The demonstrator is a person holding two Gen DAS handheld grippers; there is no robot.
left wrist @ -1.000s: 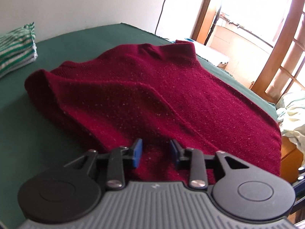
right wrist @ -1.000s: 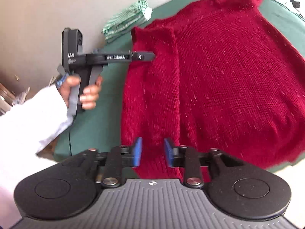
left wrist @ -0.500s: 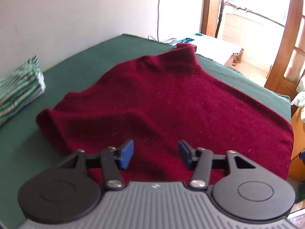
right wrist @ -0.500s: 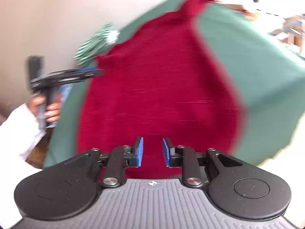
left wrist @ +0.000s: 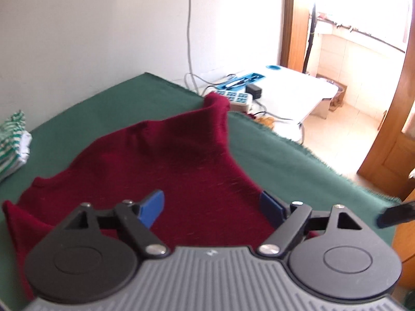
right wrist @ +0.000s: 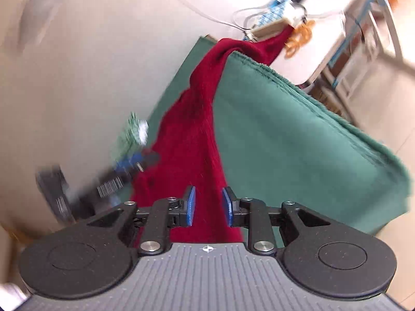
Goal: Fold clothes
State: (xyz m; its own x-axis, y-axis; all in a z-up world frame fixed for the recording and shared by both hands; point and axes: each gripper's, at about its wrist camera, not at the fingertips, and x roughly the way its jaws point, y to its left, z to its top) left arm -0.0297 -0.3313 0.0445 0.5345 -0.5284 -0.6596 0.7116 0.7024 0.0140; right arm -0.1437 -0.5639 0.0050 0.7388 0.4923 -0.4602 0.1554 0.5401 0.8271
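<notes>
We see a dark red knitted sweater [left wrist: 168, 160] lying rumpled on the green cloth — one sleeve end [right wrist: 275, 44] trailing over the far edge

No text can be read; the barcode label [right wrist: 110, 188] is blurred.

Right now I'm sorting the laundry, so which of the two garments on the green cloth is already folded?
The green-and-white striped garment, a neat stack at the cloth's far left edge. The red sweater still lies spread out, one sleeve trailing over the far edge.
</notes>
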